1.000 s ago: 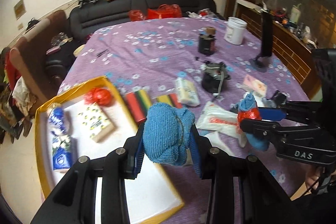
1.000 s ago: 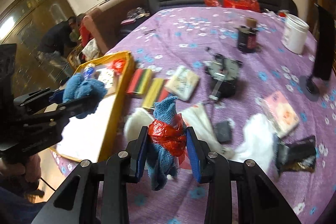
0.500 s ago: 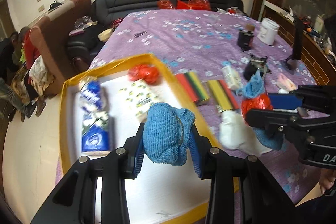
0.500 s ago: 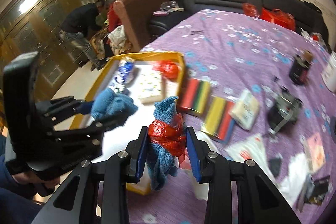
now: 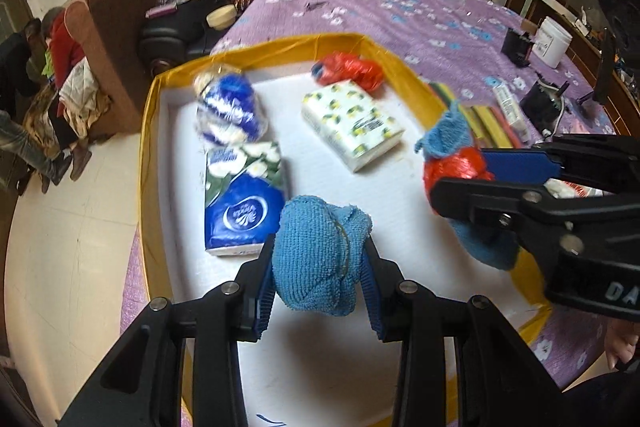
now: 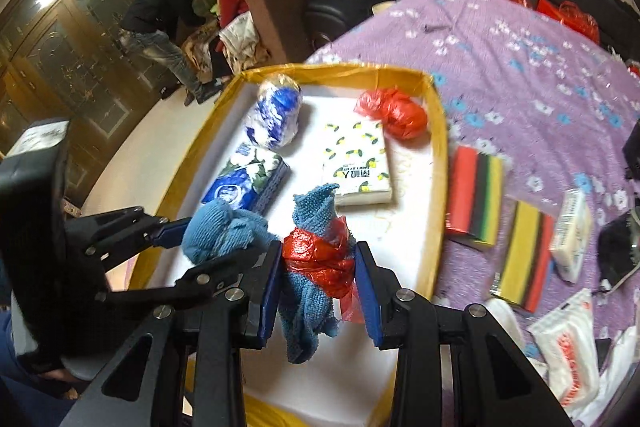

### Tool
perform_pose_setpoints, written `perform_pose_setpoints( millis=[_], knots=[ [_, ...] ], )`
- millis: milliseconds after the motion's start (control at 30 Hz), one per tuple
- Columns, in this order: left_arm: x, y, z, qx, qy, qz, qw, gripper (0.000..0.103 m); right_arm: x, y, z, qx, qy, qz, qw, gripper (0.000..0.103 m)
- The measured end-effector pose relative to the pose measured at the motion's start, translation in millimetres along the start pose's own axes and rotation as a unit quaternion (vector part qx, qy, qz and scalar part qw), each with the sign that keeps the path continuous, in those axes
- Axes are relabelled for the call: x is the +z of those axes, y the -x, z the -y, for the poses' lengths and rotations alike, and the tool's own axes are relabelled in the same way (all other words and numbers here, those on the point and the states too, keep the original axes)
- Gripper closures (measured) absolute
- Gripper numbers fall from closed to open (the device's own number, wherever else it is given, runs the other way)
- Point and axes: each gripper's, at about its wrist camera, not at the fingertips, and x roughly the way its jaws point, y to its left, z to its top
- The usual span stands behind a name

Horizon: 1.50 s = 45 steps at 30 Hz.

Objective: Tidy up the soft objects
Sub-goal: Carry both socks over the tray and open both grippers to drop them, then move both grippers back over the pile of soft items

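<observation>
My left gripper is shut on a balled blue knit cloth and hangs over the white floor of the yellow-rimmed tray. My right gripper is shut on a blue cloth wrapped in red plastic, also above the tray, just right of the left one. In the left wrist view the right gripper reaches in from the right with its bundle. In the right wrist view the left gripper shows at the left with its blue cloth.
In the tray lie a blue tissue pack, a blue-white wrapped roll, a lemon-print tissue pack and a red plastic bundle. Striped sponges, packets and dark objects lie on the purple cloth. People sit by an armchair at the left.
Both grippers have swung left from over the purple tablecloth to above the tray and sunk a little, each still holding its cloth. The tray now fills both views.
</observation>
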Motion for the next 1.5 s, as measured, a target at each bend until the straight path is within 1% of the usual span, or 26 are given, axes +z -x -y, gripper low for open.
perform_pose_setpoints(
  millis=[233,400,500,600,667,767,933,1100,1367,1433,1500],
  knots=[
    [4,-16,-8,-0.007,-0.005,-0.015,0.9998,0.066,15,-38,7,-0.009,-0.029,-0.037,0.999,0.064],
    [8,-25,-12,-0.013,-0.005,-0.021,0.9997,0.066,26,-49,8,-0.026,-0.034,-0.037,0.998,0.064],
    [10,-27,-12,-0.015,-0.004,-0.020,0.9997,0.066,32,-51,9,-0.028,-0.037,-0.033,0.998,0.063],
    [10,-27,-12,-0.019,-0.004,-0.020,0.9996,0.065,34,-50,9,-0.024,-0.036,-0.034,0.998,0.061],
    [10,-26,-11,-0.021,-0.003,-0.020,0.9996,0.063,31,-48,9,-0.019,-0.039,-0.036,0.998,0.058],
    [11,-23,-10,-0.022,0.001,-0.016,0.9996,0.057,29,-40,9,-0.017,-0.039,-0.028,0.999,0.053],
    [13,-13,-5,-0.018,-0.001,-0.004,0.9998,0.056,26,-20,13,-0.012,-0.047,-0.009,0.999,0.052],
    [14,-6,4,-0.018,0.001,0.001,0.9998,0.054,17,9,28,-0.005,-0.067,0.017,0.998,0.052],
    [20,3,41,-0.025,-0.022,0.011,0.9994,0.054,-12,61,77,-0.021,-0.117,0.052,0.992,0.052],
    [21,6,54,-0.027,-0.032,0.013,0.9991,0.054,-21,72,93,-0.033,-0.126,0.057,0.990,0.053],
    [22,9,64,-0.031,-0.039,0.014,0.9987,0.054,-32,83,113,-0.059,-0.131,0.060,0.988,0.053]
  ],
)
